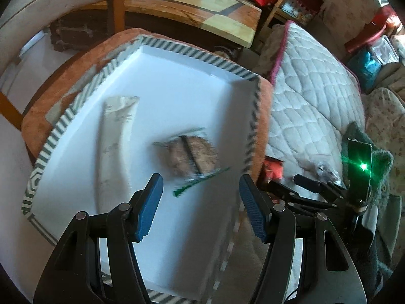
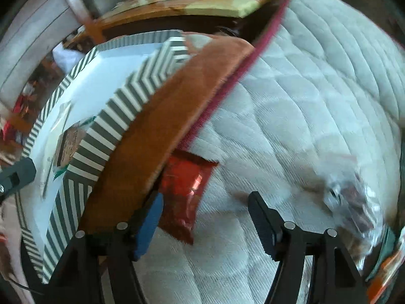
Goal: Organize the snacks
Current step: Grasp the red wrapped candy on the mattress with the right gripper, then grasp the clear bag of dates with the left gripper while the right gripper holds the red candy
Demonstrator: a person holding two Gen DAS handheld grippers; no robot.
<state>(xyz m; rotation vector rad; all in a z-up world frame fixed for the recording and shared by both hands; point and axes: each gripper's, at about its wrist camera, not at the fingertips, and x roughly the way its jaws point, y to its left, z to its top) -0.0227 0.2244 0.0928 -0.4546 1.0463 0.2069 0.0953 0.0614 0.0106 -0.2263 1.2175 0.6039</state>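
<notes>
Quilted bed cover [image 2: 291, 101] filling most of the right wrist view, white with a dark red edge. Beside it, orange cushion [image 1: 45, 111] on a wooden chair, carrying a striped box [image 1: 63, 124] with a white floor. Wooden desk [image 1: 192, 7] beyond, well apart from the box.

Inside the box: long pale packet [image 1: 119, 136] lying flat toward the left; brown biscuit pack [image 1: 192, 157] in clear wrap with green ends just beside it, nearer the right wall. Both blurred.

On the bed: red foil packet [image 2: 187, 190] partly tucked under the cushion's edge; clear crinkly wrapper [image 2: 354, 202] with dark contents off to the right, too blurred to name.

Left claw [image 1: 200, 202] over the box floor, jaws apart, blue pads bare, biscuit pack just ahead and untouched. Right claw [image 2: 205, 220] above the bed, jaws spread, red packet between them near the left finger [image 2: 149, 225]; contact with the pads not discernible.
</notes>
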